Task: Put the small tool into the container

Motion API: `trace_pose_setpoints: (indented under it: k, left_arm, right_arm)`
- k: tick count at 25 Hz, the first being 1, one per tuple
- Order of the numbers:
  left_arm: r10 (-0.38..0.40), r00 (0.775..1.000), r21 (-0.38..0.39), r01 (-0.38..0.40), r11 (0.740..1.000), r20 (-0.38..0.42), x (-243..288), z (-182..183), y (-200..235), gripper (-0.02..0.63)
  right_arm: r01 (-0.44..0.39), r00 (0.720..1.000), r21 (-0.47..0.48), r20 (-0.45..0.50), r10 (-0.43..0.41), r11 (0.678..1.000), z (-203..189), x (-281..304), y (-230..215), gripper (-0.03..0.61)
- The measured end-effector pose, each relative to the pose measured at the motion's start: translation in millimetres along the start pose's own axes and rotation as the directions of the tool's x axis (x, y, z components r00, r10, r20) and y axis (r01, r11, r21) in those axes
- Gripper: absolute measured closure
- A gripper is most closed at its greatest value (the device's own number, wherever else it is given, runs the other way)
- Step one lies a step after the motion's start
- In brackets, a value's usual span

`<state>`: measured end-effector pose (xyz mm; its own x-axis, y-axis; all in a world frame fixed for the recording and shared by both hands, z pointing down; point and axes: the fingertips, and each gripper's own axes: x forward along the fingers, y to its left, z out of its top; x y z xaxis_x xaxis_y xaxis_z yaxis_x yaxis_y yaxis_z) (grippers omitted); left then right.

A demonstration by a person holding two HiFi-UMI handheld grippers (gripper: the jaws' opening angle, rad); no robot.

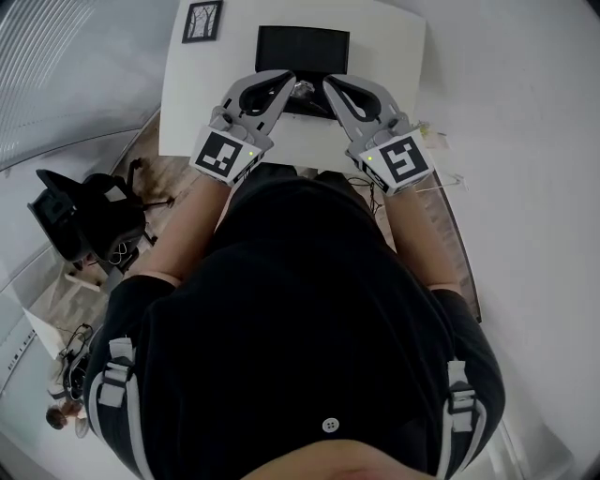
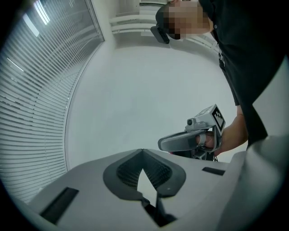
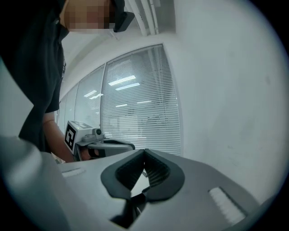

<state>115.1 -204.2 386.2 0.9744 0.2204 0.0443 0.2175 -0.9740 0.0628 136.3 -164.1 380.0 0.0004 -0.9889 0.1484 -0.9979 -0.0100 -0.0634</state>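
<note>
Two closed grippers (image 1: 279, 82) (image 1: 333, 86) crowd an indistinct shiny object (image 1: 302, 90).

No readable text, numbers or brands are showing anywhere. Only black-and-white square marker patterns are sitting on the left cube (image 1: 223, 153) and right cube (image 1: 401, 159). The framed print (image 1: 202, 21) at the worktop's (image 1: 187, 103) far-left corner is showing no legible lettering.
</note>
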Motion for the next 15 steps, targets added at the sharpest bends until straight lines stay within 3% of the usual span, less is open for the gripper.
trace_pose_setpoints:
  k: [15]
  left_arm:
    - [-0.002,1.000,0.016,0.002,1.000,-0.001,-2.1,7.2,-20.7,0.606]
  right_arm:
    - [0.028,0.999,-0.027,0.025,-0.028,0.999,-2.4,-16.3,0.6,0.568]
